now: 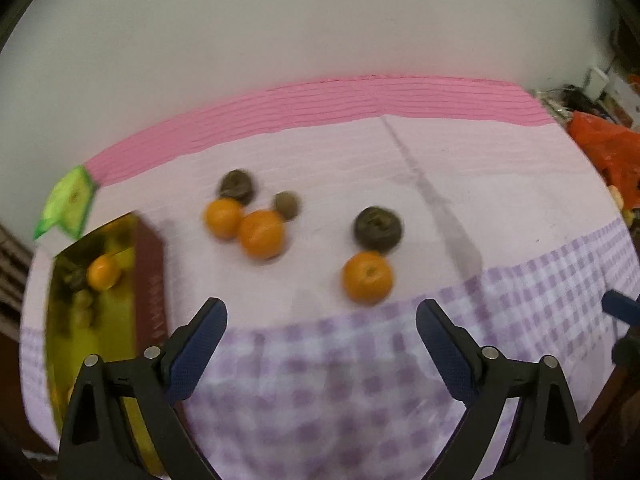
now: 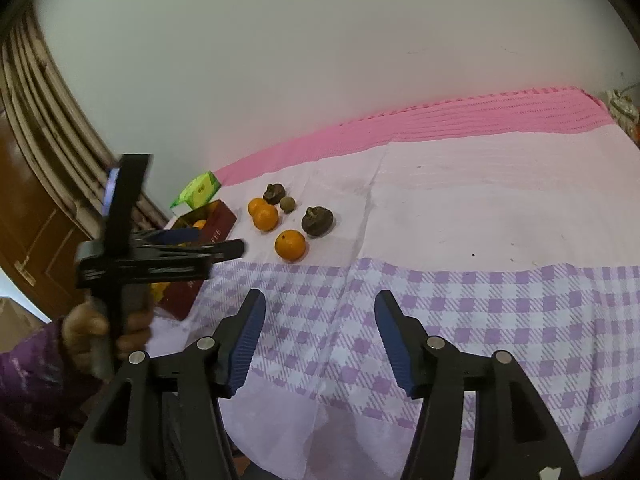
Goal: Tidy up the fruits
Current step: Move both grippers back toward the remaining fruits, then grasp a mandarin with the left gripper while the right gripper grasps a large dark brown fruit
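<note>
Loose fruit lies on the cloth-covered table [image 1: 520, 208]: a near orange [image 1: 367, 277] [image 2: 290, 245], two touching oranges [image 1: 262, 234] [image 2: 265, 217], two dark brown fruits [image 1: 378, 228] [image 1: 237, 186] and a small kiwi-like fruit [image 1: 286, 205]. A red box with a gold inside [image 1: 120, 280] [image 2: 216, 224] at the left holds an orange [image 1: 103, 273] and some dim fruit. My left gripper [image 1: 322, 322] is open and empty, short of the near orange. My right gripper [image 2: 320, 320] is open and empty over the checked cloth. The left gripper also shows in the right wrist view [image 2: 224, 246], over the box.
A green carton [image 1: 66, 202] [image 2: 198, 191] stands behind the box. A white wall runs behind the table. An orange plastic bag [image 1: 608, 148] and clutter lie at the far right. A wooden door [image 2: 36, 208] is at the left.
</note>
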Motion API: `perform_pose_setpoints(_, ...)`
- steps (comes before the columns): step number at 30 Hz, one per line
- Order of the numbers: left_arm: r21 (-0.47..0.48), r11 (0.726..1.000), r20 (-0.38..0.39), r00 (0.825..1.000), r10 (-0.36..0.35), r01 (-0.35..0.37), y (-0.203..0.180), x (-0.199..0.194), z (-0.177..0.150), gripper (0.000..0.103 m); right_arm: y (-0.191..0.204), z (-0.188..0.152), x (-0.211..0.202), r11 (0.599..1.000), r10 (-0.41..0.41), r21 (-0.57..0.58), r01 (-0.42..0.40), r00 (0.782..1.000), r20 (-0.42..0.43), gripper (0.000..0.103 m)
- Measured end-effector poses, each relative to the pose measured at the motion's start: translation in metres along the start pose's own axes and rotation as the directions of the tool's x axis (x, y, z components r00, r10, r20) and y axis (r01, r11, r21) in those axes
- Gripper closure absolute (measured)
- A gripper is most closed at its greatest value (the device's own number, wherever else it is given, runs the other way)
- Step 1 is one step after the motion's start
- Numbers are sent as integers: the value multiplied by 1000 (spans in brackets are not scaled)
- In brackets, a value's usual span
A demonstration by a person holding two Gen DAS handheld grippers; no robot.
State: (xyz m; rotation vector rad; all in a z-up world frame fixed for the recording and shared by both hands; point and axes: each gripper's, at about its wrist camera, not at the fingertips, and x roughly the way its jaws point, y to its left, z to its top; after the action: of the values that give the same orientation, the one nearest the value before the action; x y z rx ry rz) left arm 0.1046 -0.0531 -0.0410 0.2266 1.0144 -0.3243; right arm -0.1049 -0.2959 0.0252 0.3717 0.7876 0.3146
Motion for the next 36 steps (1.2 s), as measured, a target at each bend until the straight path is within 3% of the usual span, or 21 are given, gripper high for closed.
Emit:
perform_pose_setpoints(9,86,996,-47,999,-8,12,-20,49,19,16,-9,1,1,999,36,35,-35,999,-13,46)
perform_pose_setpoints(11,72,997,-68,997,-34,39,-17,59,20,25,-9,1,1,999,39,34,-39,999,-16,45)
perform_pose_setpoints(12,65,997,-79,996,-46,51,-17,63,20,41,-10,1,1,999,41,35,-41,999,-18,45)
perform_pose_setpoints(13,52,995,-106,991,-76,82,-16,70,20,65,-11,1,2,998,42,36,-41,999,-21,45)
perform_pose_setpoints(14,38,994,-131,987,-94,100,-15,76,18,64,-12,0,4,998,41,39,-40,999,-25,45)
perform_pose_setpoints(18,2,996,-113,989,-94,95,-14,68,8,65,-16,-1,7,998,35,56,-33,999,-32,45)
perform_pose_setpoints(21,-77,987,-99,984,-150,143,-5,43,-5,65,-14,0,7,997,39,62,-37,999,-30,45)
perform_pose_setpoints(24,-99,984,-79,984,-158,150,1,15,-14,65,-9,6,13,997,69,50,-66,997,-46,45)
perform_pose_setpoints(29,-139,977,-50,984,-171,163,17,-33,-28,65,19,31,46,988,51,-142,-64,994,-92,44)
perform_pose_setpoints(36,-237,958,-34,984,-174,162,43,-71,-46,64,36,71,126,943,9,-330,-53,991,-133,44)
